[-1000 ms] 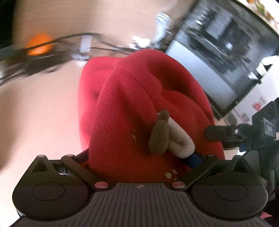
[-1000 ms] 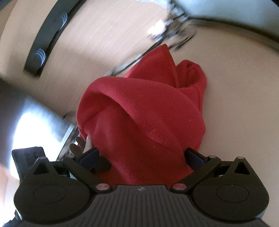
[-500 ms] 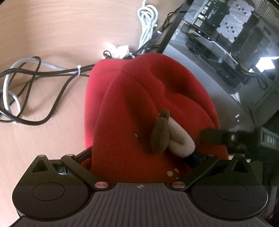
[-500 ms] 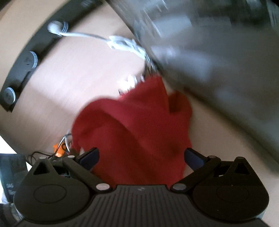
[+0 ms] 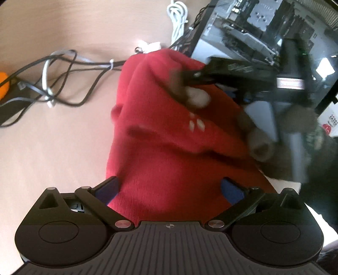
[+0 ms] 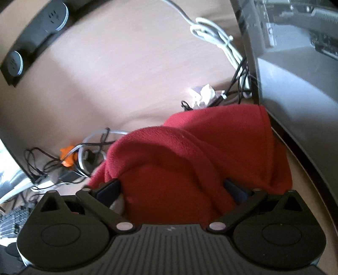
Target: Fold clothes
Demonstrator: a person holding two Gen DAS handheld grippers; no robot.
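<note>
While both point forward over the bench (image 6: 131, 69), the left gripper (image 5: 169, 188) and right gripper (image 6: 172, 188) stand wide apart around the red fleece garment (image 5: 164, 148); whether either pinches it is unclear.

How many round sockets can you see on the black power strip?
2 on the black power strip at the table's far left: one socket near its upper end, one lower down. More may lie outside the frame.

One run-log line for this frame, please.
task: fold clothes | left tongs: open around red fleece garment | right tongs: open around same garment | surface: wooden desk, cables nearby
</note>
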